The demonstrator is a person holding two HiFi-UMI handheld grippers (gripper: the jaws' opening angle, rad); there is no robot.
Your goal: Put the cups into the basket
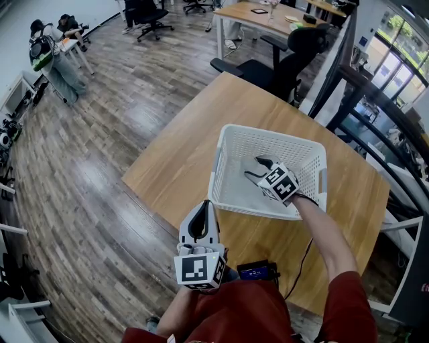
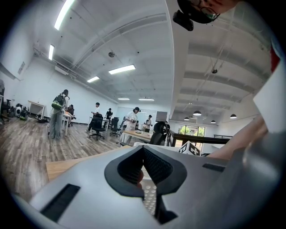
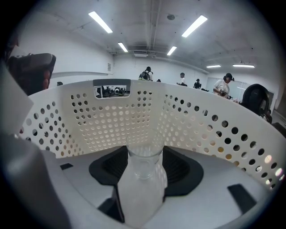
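A white perforated basket (image 1: 268, 131) stands on the wooden table (image 1: 177, 157). My right gripper (image 1: 258, 166) reaches down inside it, near the floor of the basket. In the right gripper view a clear glass cup (image 3: 143, 163) stands upright between the jaws, with my right gripper (image 3: 143, 181) shut on it and the basket wall (image 3: 111, 118) close behind. The cup is too clear to make out in the head view. My left gripper (image 1: 205, 205) hovers at the table's front edge, short of the basket, shut and holding nothing. In the left gripper view the left gripper (image 2: 144, 154) points level across the room.
A small black device (image 1: 256, 270) with a cable lies at the table's near edge. A black office chair (image 1: 281, 63) stands behind the table's far corner, with another desk (image 1: 268, 17) beyond. People stand far off at the left (image 1: 50, 57). A dark railing (image 1: 375, 100) runs along the right.
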